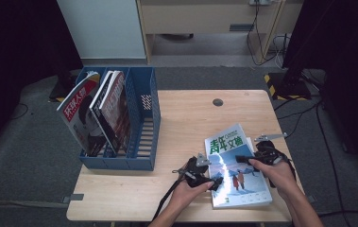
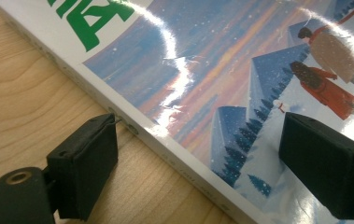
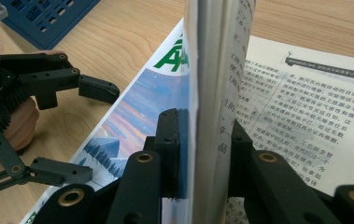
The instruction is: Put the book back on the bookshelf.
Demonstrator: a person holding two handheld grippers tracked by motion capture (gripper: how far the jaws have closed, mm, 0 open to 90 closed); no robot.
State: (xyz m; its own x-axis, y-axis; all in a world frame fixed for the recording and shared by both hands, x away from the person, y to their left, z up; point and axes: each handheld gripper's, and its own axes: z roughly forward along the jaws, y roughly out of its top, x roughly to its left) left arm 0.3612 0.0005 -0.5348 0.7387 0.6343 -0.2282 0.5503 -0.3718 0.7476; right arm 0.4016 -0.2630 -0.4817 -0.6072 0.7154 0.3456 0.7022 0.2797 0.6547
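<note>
On table, R claw (image 3: 207,154) clamps magazine (image 1: 235,165) pages; L claw (image 2: 212,163) wide open astride its spine edge

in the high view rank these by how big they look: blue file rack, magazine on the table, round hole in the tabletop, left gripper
1. blue file rack, largest
2. magazine lying on the table
3. left gripper, partly covered by the hand, so only roughly placed
4. round hole, smallest

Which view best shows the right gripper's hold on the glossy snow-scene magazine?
The right gripper view: the right gripper pinches a raised sheaf of the glossy snow-scene magazine between both pads. The high view shows that gripper at the magazine's right edge; the left gripper view shows its cover and spine.
</note>
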